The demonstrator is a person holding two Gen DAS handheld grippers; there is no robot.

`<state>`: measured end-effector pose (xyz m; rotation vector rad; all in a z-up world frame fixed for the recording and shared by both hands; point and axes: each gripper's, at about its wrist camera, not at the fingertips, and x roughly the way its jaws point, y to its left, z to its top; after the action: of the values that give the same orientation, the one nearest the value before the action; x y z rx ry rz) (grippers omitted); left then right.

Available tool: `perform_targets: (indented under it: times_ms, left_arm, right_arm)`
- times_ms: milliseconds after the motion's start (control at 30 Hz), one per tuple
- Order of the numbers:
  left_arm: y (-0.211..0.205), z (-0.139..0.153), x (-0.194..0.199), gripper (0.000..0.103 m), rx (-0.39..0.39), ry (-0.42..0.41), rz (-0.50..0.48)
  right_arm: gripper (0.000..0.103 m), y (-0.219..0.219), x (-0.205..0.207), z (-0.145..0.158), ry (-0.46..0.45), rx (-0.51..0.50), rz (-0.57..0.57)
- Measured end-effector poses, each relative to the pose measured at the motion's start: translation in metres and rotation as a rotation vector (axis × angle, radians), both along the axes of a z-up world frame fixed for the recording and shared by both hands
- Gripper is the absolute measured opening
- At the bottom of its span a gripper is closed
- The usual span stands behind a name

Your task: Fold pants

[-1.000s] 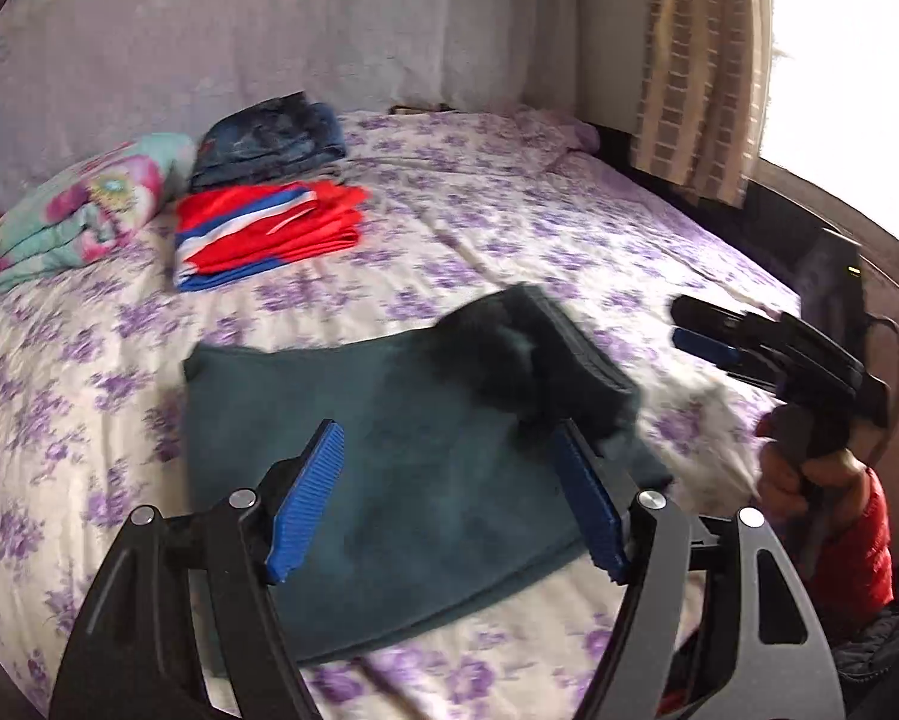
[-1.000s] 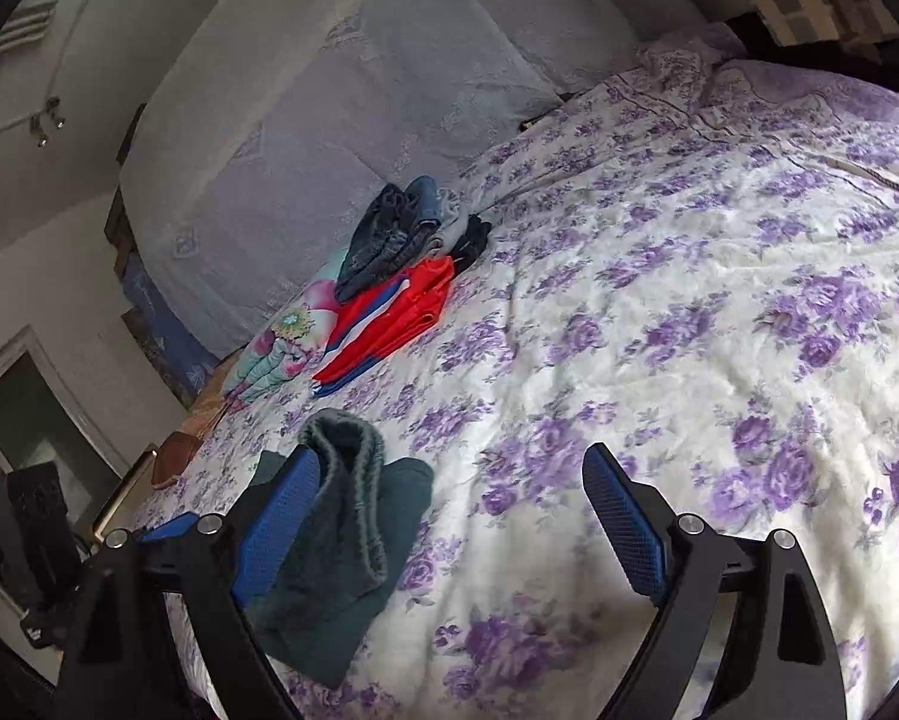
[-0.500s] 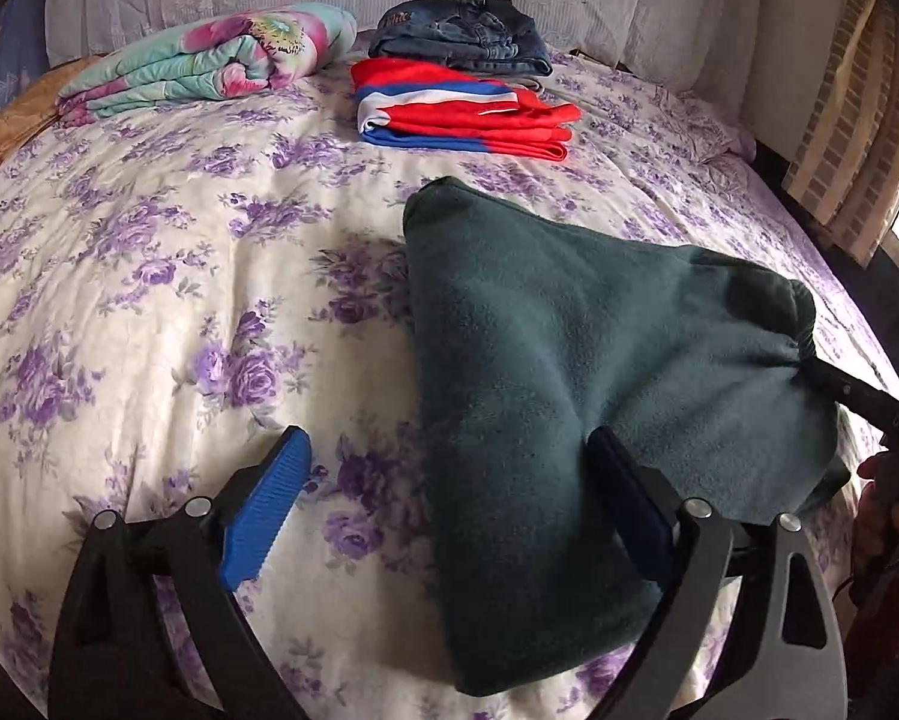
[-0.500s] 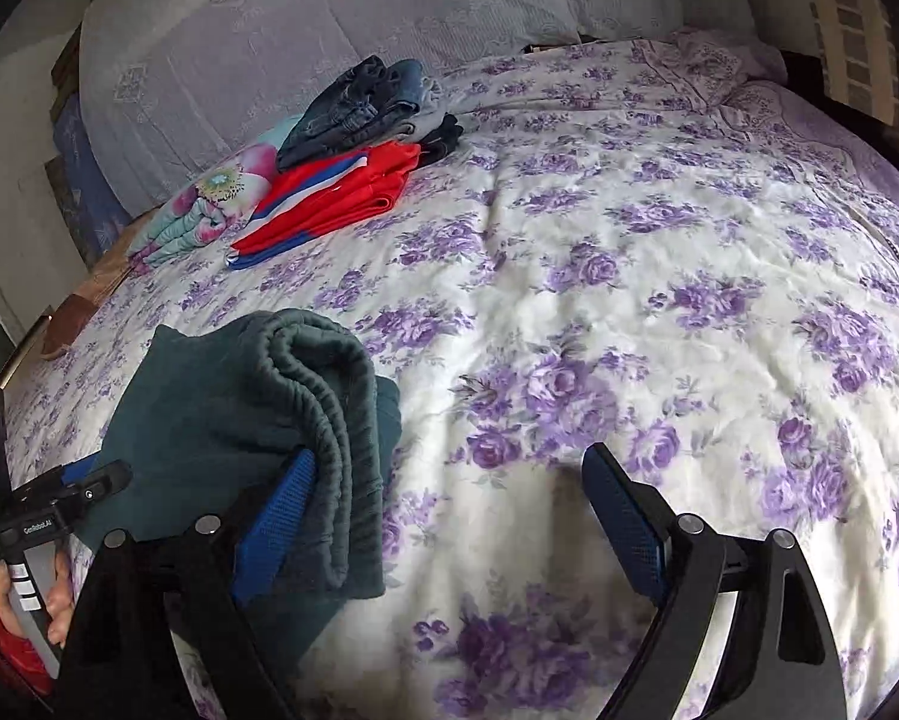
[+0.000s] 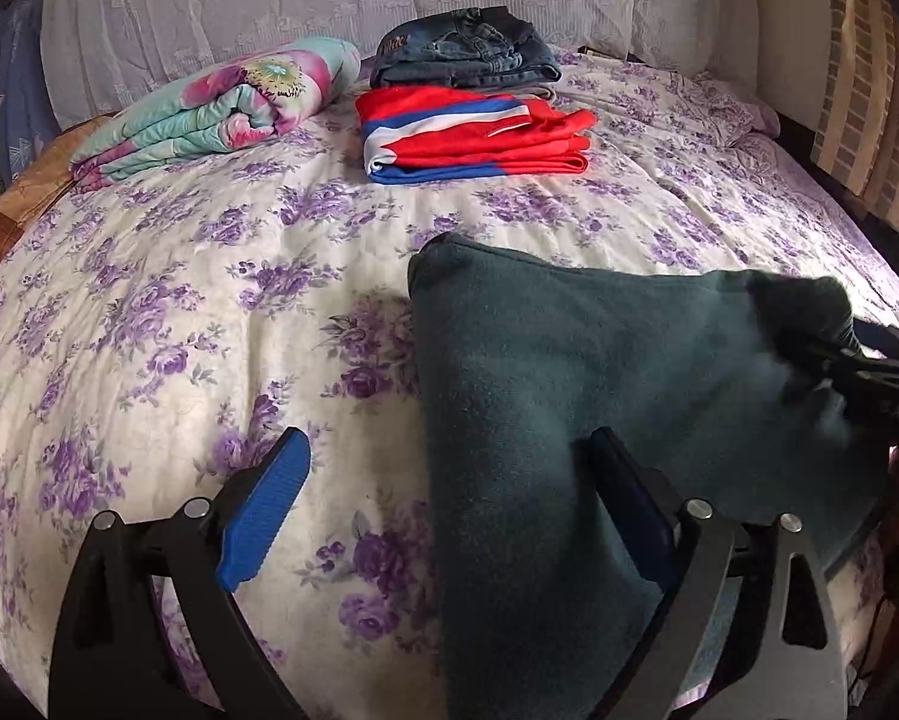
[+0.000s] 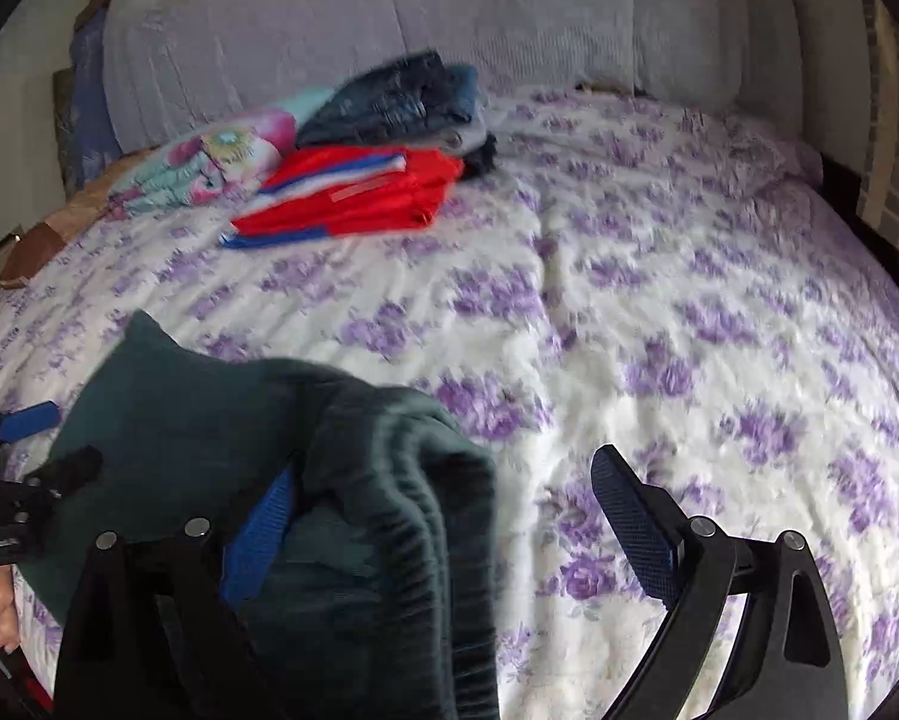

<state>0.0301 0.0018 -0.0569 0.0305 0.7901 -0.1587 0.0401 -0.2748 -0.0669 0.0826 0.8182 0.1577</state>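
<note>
The folded dark green pants (image 5: 569, 396) hang lifted above the floral bed. My left gripper (image 5: 443, 510) is open; its right finger sits under the pants' near edge and its left finger is bare over the sheet. My right gripper (image 6: 443, 516) is open too; the thick folded waistband end of the pants (image 6: 389, 480) drapes over its left finger, and its right finger is bare. In the left wrist view the right gripper's dark tip (image 5: 857, 360) shows at the pants' right corner. The left gripper shows at the left edge of the right wrist view (image 6: 23, 480).
A folded red, white and blue garment (image 5: 473, 132), folded jeans (image 5: 461, 48) and a rolled floral blanket (image 5: 221, 102) lie at the far side of the bed (image 5: 149, 312). A white headboard cover stands behind them. A curtain (image 5: 869, 90) hangs at the right.
Both grippers have lifted the pants off the bed and carried them forward. The views have swung round to face the headboard and the folded stack.
</note>
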Motion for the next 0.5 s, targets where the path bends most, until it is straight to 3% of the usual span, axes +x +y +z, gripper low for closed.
perform_targets:
  times_ms: [33,133,300,400,500]
  left_arm:
    - [0.000,0.000,0.000,0.093,0.001,-0.001,0.002]
    - [0.001,-0.001,0.000,0.093,-0.001,0.002,0.003]
    - [0.000,-0.002,0.001,0.094,0.007,-0.001,0.010]
    - [-0.001,-0.001,0.000,0.094,0.018,-0.007,0.014]
    - [-0.002,-0.002,-0.001,0.095,0.026,-0.011,0.018]
  right_arm:
    - [0.096,-0.012,-0.002,0.002,-0.001,0.078,-0.014]
    - [0.096,-0.033,-0.021,0.010,-0.053,0.190,-0.034]
    - [0.096,-0.047,-0.056,0.024,-0.127,0.264,-0.038]
    - [0.098,-0.035,-0.070,0.026,-0.143,0.217,0.021]
    - [0.099,-0.017,-0.057,-0.002,-0.019,0.085,0.054]
